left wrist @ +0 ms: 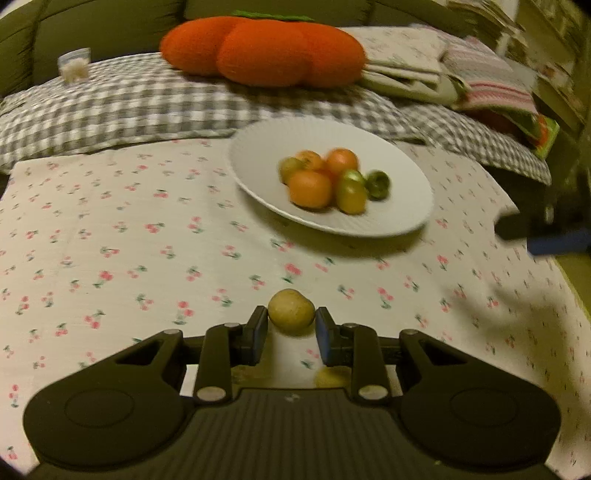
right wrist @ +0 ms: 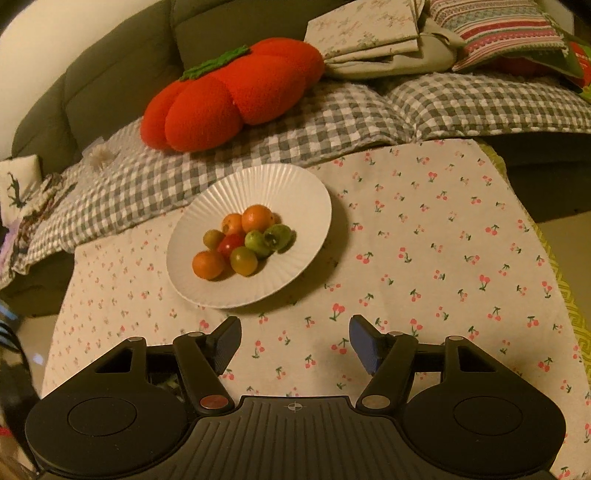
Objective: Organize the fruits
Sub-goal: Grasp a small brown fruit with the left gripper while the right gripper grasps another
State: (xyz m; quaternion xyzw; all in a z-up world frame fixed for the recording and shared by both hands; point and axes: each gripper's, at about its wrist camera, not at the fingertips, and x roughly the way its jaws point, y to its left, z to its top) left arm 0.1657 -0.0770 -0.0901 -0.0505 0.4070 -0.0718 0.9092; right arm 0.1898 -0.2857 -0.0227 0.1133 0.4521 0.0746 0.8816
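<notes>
My left gripper (left wrist: 291, 326) is shut on a small yellow-brown fruit (left wrist: 291, 312) and holds it above the cherry-print cloth (left wrist: 147, 258), in front of the white ribbed plate (left wrist: 406, 221). The plate holds several small orange and green fruits (left wrist: 325, 181). In the right wrist view the same plate (right wrist: 295, 184) lies ahead and to the left, with orange, green and one red fruit (right wrist: 240, 243) on it. My right gripper (right wrist: 294, 343) is open and empty above the cloth (right wrist: 443, 240), short of the plate. The right gripper's tip shows at the right edge of the left wrist view (left wrist: 546, 236).
A grey checked blanket (left wrist: 110, 107) lies behind the cloth, with a big orange pumpkin-shaped cushion (left wrist: 262, 51) on it. Folded fabrics (right wrist: 369, 33) and a striped cushion (right wrist: 506, 29) sit at the back right. A small cup (left wrist: 75, 64) stands at the back left.
</notes>
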